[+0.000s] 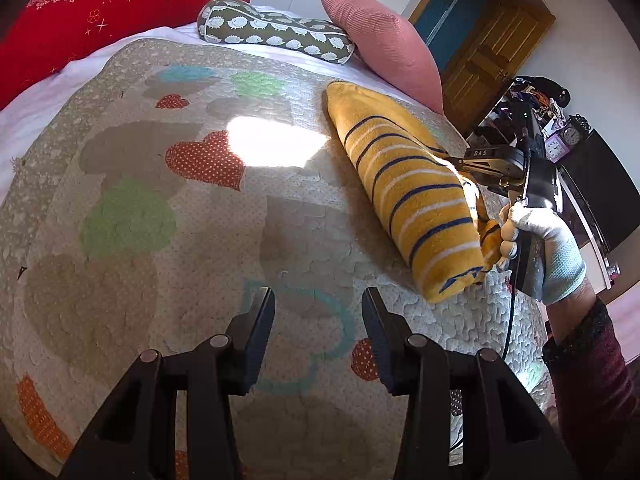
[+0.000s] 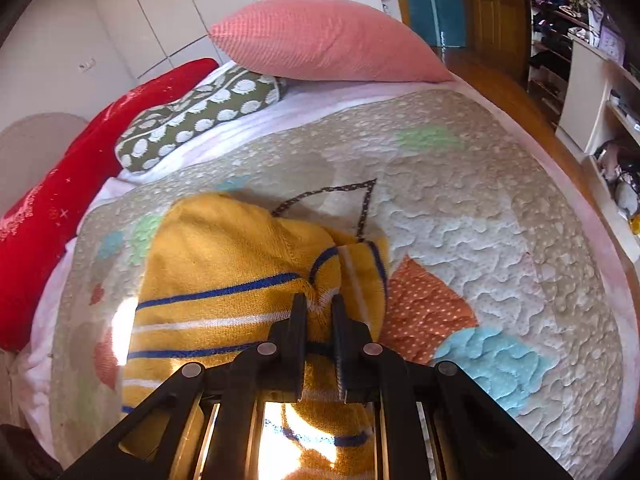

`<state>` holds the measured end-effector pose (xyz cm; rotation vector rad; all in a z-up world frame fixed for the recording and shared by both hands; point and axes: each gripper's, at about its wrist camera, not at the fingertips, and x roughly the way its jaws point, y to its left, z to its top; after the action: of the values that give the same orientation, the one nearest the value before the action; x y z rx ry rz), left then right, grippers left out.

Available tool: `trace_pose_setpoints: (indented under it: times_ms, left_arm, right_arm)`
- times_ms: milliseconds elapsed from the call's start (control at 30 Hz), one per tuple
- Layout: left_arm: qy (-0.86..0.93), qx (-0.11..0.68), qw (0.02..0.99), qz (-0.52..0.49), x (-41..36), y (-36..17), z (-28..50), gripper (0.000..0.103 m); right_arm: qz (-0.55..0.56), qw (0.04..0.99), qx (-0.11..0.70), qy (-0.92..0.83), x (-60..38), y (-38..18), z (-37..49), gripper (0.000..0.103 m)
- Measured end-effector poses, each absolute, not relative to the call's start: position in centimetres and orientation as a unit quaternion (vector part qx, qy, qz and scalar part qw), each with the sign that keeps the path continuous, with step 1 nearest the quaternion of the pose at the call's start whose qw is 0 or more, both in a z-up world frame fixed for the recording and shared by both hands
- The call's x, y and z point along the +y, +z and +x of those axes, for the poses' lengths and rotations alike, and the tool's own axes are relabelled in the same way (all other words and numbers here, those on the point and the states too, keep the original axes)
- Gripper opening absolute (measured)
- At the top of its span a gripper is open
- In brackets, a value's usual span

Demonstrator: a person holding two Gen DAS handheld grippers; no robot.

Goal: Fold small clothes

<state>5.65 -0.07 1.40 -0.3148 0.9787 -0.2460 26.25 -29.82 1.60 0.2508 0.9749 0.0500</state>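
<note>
A small yellow garment with blue and white stripes [image 1: 408, 196] lies folded into a long shape on the quilted bedspread [image 1: 160, 200], to the right of centre. My left gripper [image 1: 318, 300] hovers open over bare quilt, well short of the garment, nothing between its fingers. My right gripper [image 2: 318, 304] is shut on a pinch of the yellow garment [image 2: 224, 264] at its near right edge, the cloth bunching between the pads. In the left wrist view that right gripper [image 1: 452, 162] reaches the garment from the right, held by a gloved hand [image 1: 548, 244].
A red cushion [image 1: 80, 28], an olive hedgehog-print bolster [image 1: 272, 28] and a pink pillow [image 1: 384, 40] line the head of the bed. The bed's right edge drops to a wooden floor, with shelves [image 2: 592, 92] and a wooden door [image 1: 488, 52] beyond. A bright sun patch [image 1: 272, 140] lies mid-quilt.
</note>
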Motion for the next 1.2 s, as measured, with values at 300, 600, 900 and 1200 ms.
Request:
trace_pose_setpoints:
  times_ms: [300,600,900,1200]
  left_arm:
    - [-0.115,0.462,0.868,-0.141,0.0,1.8,4.5,0.044]
    - [-0.11,0.459,0.872,-0.126,-0.4,2.5,3.5,0.044]
    - [-0.091,0.44,0.888,-0.104,-0.1,4.1,2.0,0.048]
    - [-0.081,0.426,0.898,-0.079,-0.4,4.9,0.7,0.052]
  right_arm:
    - [0.188,0.87,0.451,0.061,-32.7,2.8,23.9,0.034]
    - [0.176,0.877,0.429,0.127,-29.1,3.6,18.7,0.034]
    - [0.151,0.897,0.402,0.105,-27.5,4.1,16.9,0.033]
    - [0.099,0.875,0.46,0.115,-23.4,-0.2,16.1,0.034]
